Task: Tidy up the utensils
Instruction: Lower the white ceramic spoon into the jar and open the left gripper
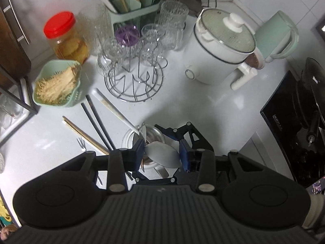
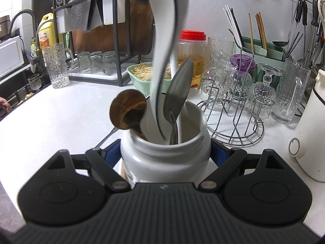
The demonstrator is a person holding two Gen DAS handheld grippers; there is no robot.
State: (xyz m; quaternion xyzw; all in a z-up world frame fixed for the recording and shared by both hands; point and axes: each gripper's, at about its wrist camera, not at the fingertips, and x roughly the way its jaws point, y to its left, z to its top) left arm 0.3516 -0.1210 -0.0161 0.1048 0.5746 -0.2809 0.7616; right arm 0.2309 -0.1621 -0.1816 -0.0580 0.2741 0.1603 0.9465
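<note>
My right gripper is shut on a white ceramic jar that stands on the counter. The jar holds a wooden spoon and a steel spoon. My left gripper is shut on the bowl of a white spoon and holds it above the jar; its handle reaches down into the jar mouth. Black chopsticks, wooden chopsticks, a white spoon and a small fork lie on the counter left of the jar.
A green basket of enoki, a red-lidded jar, a wire rack with upturned glasses, a green utensil caddy, a white cooker and a black stove stand around the counter.
</note>
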